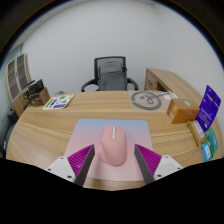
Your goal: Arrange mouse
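- Hand-held gripper [111, 172] spread, its fingers flanking the pink mouse [111, 146], apparently lined up to grip its sides.
- Mouse rests on a mat [85, 131] on the bench [60, 125].

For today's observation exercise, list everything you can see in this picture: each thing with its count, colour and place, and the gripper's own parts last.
mouse: one, pink, on the mouse mat, between the fingers
mouse mat: one, pale lilac, on the desk under the mouse
desk: one, light wood, filling the foreground
office chair: one, black, beyond the desk
cable: one coil, white, on the desk beyond the mat
purple box: one, at the desk's right end
booklet: one, at the desk's left
gripper: one, open; the pink fingers flank the mouse
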